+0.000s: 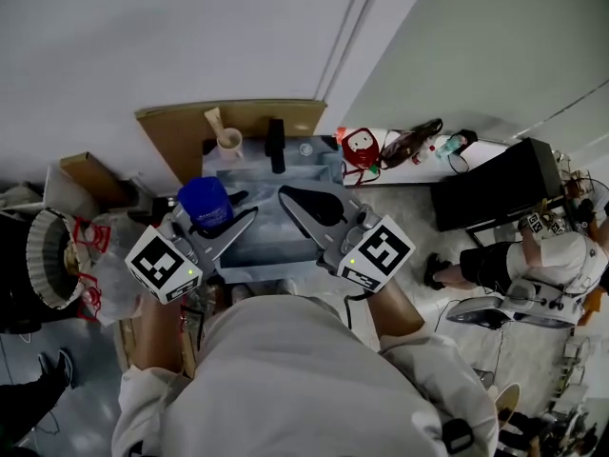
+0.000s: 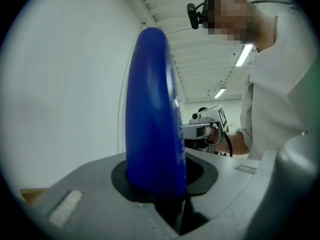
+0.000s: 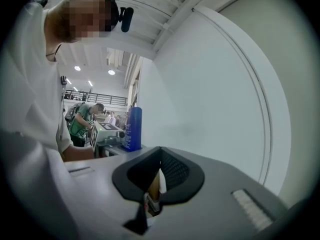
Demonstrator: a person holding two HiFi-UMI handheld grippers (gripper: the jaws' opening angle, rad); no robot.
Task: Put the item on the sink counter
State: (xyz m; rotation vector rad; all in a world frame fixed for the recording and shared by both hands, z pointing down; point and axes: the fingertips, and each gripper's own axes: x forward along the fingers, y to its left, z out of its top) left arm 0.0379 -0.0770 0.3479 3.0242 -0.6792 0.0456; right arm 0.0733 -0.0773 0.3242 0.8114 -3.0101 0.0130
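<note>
- Head view: the left hand-held gripper (image 1: 226, 215) is clamped on an upright blue bottle (image 1: 205, 201), which it carries at the left edge of the table (image 1: 319, 165) with the sink (image 1: 271, 222). The right hand-held gripper (image 1: 285, 196), jaws pressed together, is just beside it.
- Left gripper view: the blue bottle (image 2: 152, 114) stands between the jaws of the left hand-held gripper (image 2: 165, 184), both pressing on its lower body. The right hand-held gripper (image 2: 207, 124) shows beyond.
- Right gripper view: the right hand-held gripper (image 3: 157, 179) has its jaws closed together. The blue bottle (image 3: 132, 129) stands off to the left in the left hand-held gripper (image 3: 102, 134).
</note>
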